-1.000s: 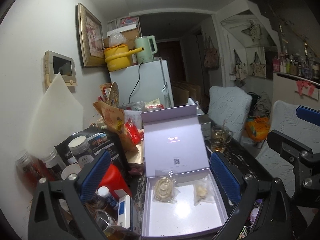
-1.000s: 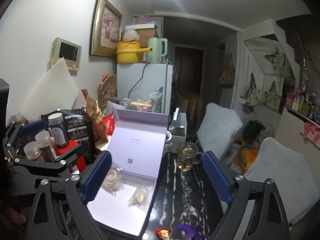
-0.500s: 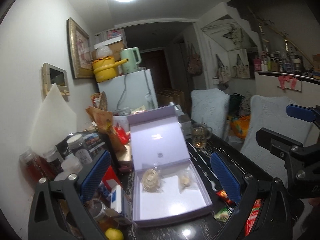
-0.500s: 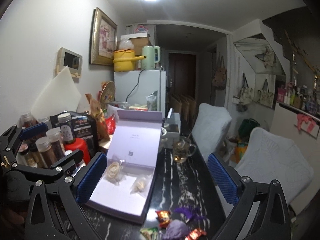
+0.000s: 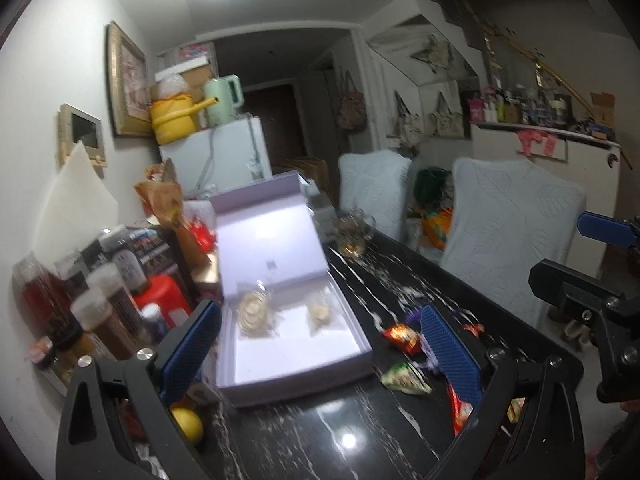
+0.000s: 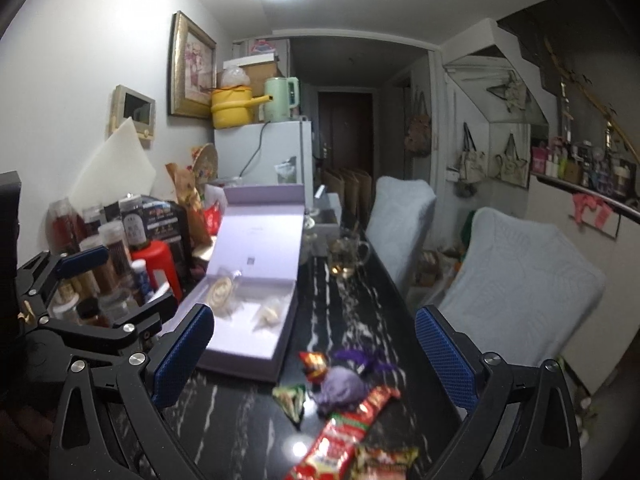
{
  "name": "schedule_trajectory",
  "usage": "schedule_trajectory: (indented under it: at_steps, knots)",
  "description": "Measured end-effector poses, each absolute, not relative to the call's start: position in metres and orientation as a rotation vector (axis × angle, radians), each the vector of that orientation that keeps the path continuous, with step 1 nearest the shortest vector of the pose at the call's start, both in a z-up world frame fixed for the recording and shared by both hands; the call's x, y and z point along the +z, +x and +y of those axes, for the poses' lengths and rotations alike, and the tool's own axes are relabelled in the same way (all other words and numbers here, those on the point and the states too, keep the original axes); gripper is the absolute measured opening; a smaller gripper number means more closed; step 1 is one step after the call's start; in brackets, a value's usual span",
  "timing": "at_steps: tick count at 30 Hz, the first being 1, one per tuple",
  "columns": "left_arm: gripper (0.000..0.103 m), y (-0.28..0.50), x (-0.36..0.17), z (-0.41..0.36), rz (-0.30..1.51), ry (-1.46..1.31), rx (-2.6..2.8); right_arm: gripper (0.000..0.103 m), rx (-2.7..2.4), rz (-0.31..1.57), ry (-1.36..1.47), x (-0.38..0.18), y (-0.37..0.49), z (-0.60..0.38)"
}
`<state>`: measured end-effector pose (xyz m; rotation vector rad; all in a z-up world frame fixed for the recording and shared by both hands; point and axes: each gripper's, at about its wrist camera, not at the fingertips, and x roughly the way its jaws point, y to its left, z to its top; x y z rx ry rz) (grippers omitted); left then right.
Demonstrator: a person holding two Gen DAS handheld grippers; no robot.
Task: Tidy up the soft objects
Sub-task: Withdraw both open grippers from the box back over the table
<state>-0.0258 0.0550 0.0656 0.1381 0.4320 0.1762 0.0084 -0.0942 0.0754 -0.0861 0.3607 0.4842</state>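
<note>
An open lilac box (image 5: 296,354) (image 6: 244,344) lies on the black marbled table (image 5: 360,432), its lid standing up. Two clear bags of pale soft pieces (image 5: 254,312) (image 6: 222,292) lie inside. To its right are a purple soft toy (image 6: 340,386), a red packet (image 5: 400,336) (image 6: 314,362), a green packet (image 5: 404,378) (image 6: 290,396) and a long red wrapper (image 6: 340,436). My left gripper (image 5: 320,356) is open above the box's near edge. My right gripper (image 6: 316,356) is open over the packets, holding nothing.
Jars and bottles (image 6: 116,248) and a red container (image 5: 160,298) crowd the table's left side. A yellow fruit (image 5: 186,424) sits by the box. A glass mug (image 6: 348,254) stands behind the box. Two white padded chairs (image 5: 516,236) line the right edge.
Both grippers have drawn back and risen from the box. The packets and purple toy, earlier hidden or at the frame's bottom, now lie well in view. Both stay open.
</note>
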Motion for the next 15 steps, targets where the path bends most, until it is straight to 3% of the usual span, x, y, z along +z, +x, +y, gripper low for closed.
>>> schedule_trajectory:
  at_steps: [15]
  knots:
    - [0.102, -0.028, -0.004, -0.001, 0.604, 0.151, 0.012, 0.102, 0.414, 0.500, -0.007, 0.009, -0.025, -0.146]
